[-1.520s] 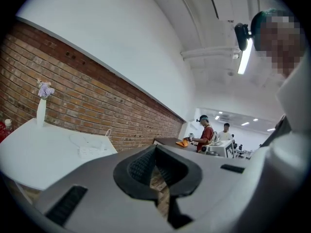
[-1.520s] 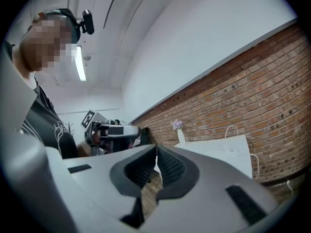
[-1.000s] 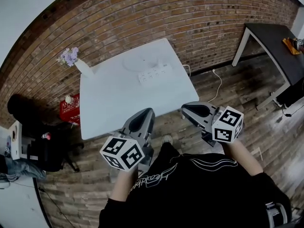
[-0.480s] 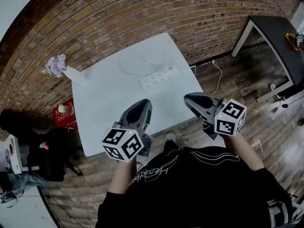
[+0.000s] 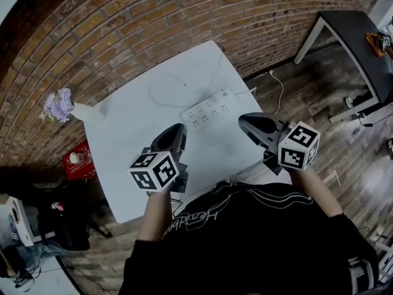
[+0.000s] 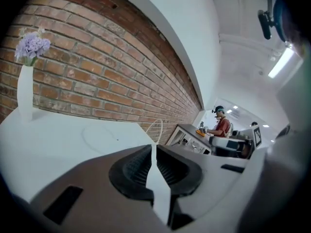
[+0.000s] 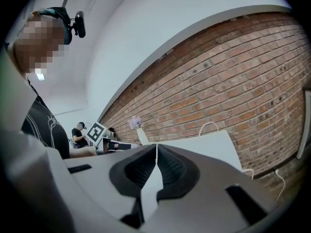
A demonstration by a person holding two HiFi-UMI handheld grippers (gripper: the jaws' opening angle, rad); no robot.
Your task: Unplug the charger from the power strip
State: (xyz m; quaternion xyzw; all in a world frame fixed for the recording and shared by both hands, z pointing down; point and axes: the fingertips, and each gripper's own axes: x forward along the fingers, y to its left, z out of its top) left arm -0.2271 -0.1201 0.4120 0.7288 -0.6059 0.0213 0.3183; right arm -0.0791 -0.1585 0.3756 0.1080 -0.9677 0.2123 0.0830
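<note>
Your left gripper (image 5: 176, 129) and right gripper (image 5: 244, 121) both hover over the near part of the white surface (image 5: 132, 134). Each has its fingers pressed together with nothing between them. The power strip (image 5: 207, 110) lies ahead between the two, apart from both, with the white charger (image 5: 225, 94) at its far right end. A vase of purple flowers (image 5: 64, 108) stands at the surface's left corner, by the brick wall (image 5: 153, 23).

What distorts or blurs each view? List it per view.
Head view: fisheye bows the brick wall and white table. Left gripper view: ceiling light glares, dark vignette at corners. Right gripper view: wall curves, the right gripper looks soft.
</note>
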